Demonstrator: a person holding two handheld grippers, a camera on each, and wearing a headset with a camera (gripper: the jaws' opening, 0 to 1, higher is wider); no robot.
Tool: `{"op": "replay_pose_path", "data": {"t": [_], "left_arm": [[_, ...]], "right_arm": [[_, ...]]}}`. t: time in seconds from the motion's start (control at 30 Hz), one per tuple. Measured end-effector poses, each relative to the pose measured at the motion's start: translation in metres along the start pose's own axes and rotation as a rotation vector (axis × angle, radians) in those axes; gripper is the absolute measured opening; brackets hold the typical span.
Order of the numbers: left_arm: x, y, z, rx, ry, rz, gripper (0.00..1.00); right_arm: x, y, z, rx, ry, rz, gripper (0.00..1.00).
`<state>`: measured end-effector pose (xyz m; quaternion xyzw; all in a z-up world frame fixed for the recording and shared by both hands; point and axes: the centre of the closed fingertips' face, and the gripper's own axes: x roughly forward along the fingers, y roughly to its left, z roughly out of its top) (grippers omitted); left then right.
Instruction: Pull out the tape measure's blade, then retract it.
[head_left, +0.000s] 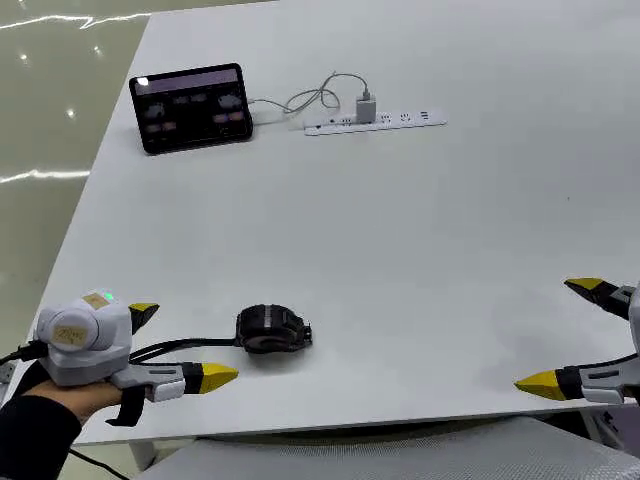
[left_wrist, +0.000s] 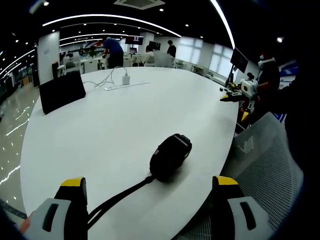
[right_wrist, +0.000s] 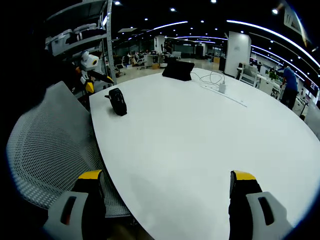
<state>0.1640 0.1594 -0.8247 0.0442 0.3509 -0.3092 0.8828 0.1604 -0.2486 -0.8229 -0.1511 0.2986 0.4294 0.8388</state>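
At the near edge of the counter (head_left: 400, 250), left of centre: tape measure (head_left: 272, 330), black rounded case, lying on the surface, nothing gripping it. A black strap (head_left: 170, 348) runs from the case toward the near-left corner.

Left gripper (head_left: 190, 341) sits at that near-left corner, held in a hand (head_left: 60, 400), pointing along the edge at the case. Its yellow-tipped fingers (head_left: 215, 376) are spread wide and hold nothing. The strap passes between them; can't tell if it touches either one. Left gripper view: case dead ahead, just beyond the fingertips, strap leading back between them.

Right gripper (head_left: 550, 333) is at the near-right corner, well apart from the tape measure. Its fingers (head_left: 540, 382) are also spread wide over bare counter, gripping nothing. Right gripper view: tape measure far off toward the left, by the near edge, left gripper just behind it.

Far-left part of the counter: dark tablet (head_left: 190, 107) propped up, screen lit. Beside it toward the middle is a white power strip (head_left: 375, 122) with a white charger (head_left: 366, 108) plugged in, cable (head_left: 300, 100) looping to the tablet.

Grey mesh chair back (head_left: 400, 455) sits just below the near edge.
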Motion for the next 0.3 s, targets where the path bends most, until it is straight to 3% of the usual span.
{"op": "replay_pose_path", "data": {"t": [0.3], "left_arm": [[-0.0017, -0.0013, -0.0015, -0.003, 0.003, -0.003, 1.00]], "right_arm": [[-0.0006, -0.0007, 0.0014, -0.009, -0.004, 0.004, 1.00]]}}
